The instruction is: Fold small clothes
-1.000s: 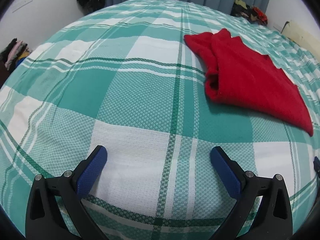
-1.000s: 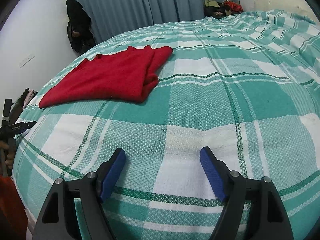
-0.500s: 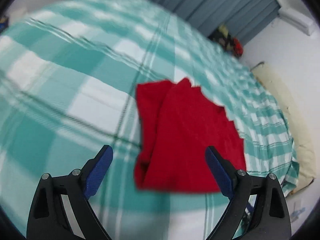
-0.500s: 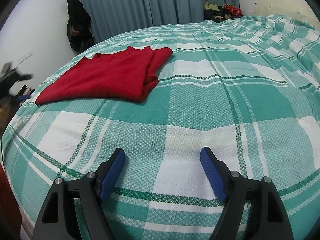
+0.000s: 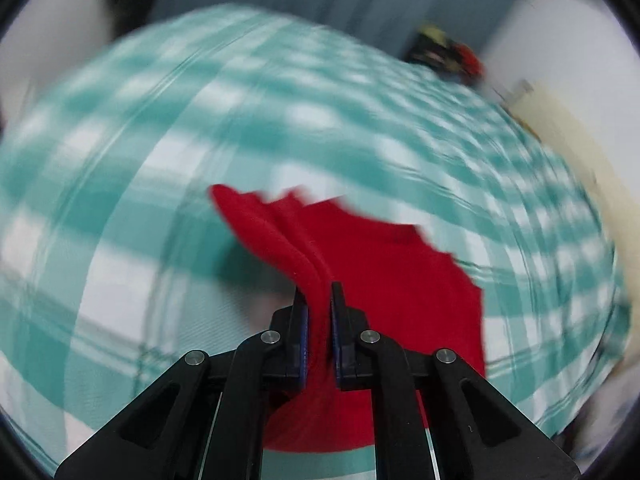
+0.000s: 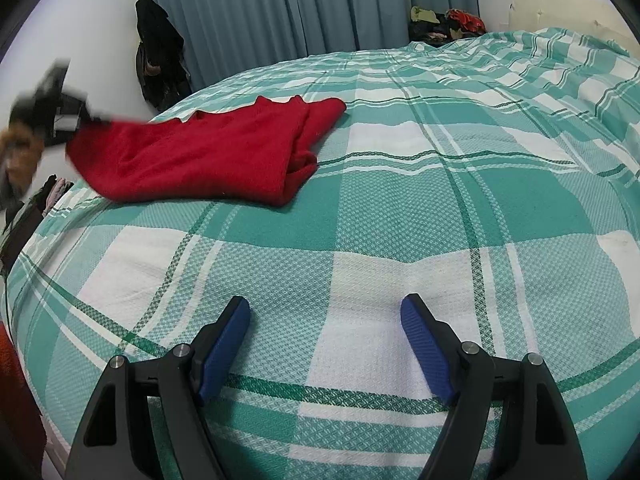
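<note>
- On my left feed, the left gripper (image 5: 318, 300) has just clamped its jaws onto a bunched ridge of the red garment (image 5: 400, 280), the blue pads (image 5: 304, 332) pressing the cloth from both sides.
- The pinched fold rises off the green-and-white checked bedspread (image 5: 140, 240) toward the lens, while the rest of the garment spreads away beyond and to the right of the jaws (this whole view is smeared with blur, so finer detail is lost).
- From my right feed, the red garment (image 6: 208, 156) lies on the far left part of the checked bedspread (image 6: 400, 200), its left corner lifted where the left gripper (image 6: 86, 118), a dark blurred shape, has hold of it.
- The right gripper (image 6: 326, 320) hangs low over the near side of the bed with jaws wide apart and nothing between them, well apart from the garment.
- Grey-blue curtains (image 6: 304, 8) close off the wall behind the bed, with a heap of clothes (image 6: 444, 22) in the far corner.
</note>
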Demonstrator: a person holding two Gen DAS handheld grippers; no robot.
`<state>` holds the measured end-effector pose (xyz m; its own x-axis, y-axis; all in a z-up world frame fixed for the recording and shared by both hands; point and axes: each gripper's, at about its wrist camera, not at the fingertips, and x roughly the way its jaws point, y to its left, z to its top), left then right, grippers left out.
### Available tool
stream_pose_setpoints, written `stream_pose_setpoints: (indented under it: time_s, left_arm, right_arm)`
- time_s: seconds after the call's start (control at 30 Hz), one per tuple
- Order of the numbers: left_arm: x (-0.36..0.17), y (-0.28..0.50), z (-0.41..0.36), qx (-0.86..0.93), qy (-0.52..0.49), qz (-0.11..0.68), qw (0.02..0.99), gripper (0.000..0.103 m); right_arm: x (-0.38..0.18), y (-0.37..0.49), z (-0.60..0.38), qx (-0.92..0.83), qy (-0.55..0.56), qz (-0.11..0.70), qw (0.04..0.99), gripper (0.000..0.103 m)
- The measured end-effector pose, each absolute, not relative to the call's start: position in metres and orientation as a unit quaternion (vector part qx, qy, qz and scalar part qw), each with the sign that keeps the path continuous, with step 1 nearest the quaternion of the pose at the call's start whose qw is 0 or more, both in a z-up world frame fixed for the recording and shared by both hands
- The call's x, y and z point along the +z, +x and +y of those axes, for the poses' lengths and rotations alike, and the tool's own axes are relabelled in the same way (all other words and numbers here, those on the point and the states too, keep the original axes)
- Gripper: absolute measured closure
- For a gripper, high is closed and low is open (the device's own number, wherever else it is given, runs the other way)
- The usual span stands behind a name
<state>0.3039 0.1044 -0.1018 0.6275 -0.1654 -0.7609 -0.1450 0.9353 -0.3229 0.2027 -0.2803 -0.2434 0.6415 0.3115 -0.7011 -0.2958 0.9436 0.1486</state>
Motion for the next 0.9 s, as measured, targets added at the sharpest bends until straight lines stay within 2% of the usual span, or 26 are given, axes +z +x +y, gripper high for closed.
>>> stream_pose_setpoints:
  time_s: [0.07, 0.17, 0.3, 0.4, 0.5, 0.53, 0.57, 0.63, 0.67, 0.77, 0.83, 0.9]
  left_arm:
    - [-0.083, 0.317, 0.039, -0.038, -0.110, 0.424, 0.898, 0.096]
    - [-0.087, 0.331, -0.052, -0.085, -0.027, 0.427, 0.900, 0.096]
    - [-0.138, 0.340, -0.147, -0.116, 0.041, 0.462, 0.878, 0.096]
    - [-0.182, 0.340, -0.180, -0.102, 0.089, 0.487, 0.863, 0.096]
    - [-0.204, 0.343, -0.182, -0.076, 0.088, 0.505, 0.855, 0.088]
    - [-0.202, 0.342, -0.179, -0.083, 0.076, 0.504, 0.856, 0.082]
    - [-0.194, 0.341, -0.176, -0.103, 0.059, 0.508, 0.853, 0.063]
    - [-0.166, 0.331, -0.163, -0.149, 0.024, 0.502, 0.852, 0.042]
    - [-0.150, 0.324, -0.154, -0.161, 0.009, 0.487, 0.858, 0.037]
    - [-0.105, 0.297, -0.108, -0.167, -0.032, 0.431, 0.886, 0.029]
    - [-0.094, 0.283, -0.070, -0.131, -0.040, 0.407, 0.903, 0.030]
    - [-0.103, 0.276, -0.047, -0.098, -0.030, 0.409, 0.907, 0.034]
  right_arm:
    - [-0.243, 0.202, -0.280, 0.168, 0.012, 0.389, 0.906, 0.025]
    - [-0.243, 0.202, -0.280, 0.169, 0.013, 0.390, 0.905, 0.025]
    - [-0.242, 0.202, -0.281, 0.169, 0.014, 0.390, 0.905, 0.025]
    - [-0.242, 0.202, -0.280, 0.170, 0.015, 0.389, 0.905, 0.025]
    - [-0.242, 0.202, -0.280, 0.172, 0.018, 0.388, 0.905, 0.025]
    - [-0.242, 0.202, -0.281, 0.172, 0.019, 0.388, 0.905, 0.025]
    - [-0.243, 0.202, -0.281, 0.174, 0.021, 0.389, 0.905, 0.024]
    - [-0.242, 0.203, -0.281, 0.178, 0.021, 0.390, 0.903, 0.022]
    - [-0.241, 0.203, -0.281, 0.182, 0.020, 0.393, 0.901, 0.020]
    - [-0.230, 0.210, -0.283, 0.201, 0.022, 0.425, 0.882, 0.018]
    - [-0.217, 0.214, -0.291, 0.212, 0.046, 0.440, 0.872, 0.018]
    - [-0.199, 0.223, -0.309, 0.212, 0.109, 0.428, 0.872, 0.018]
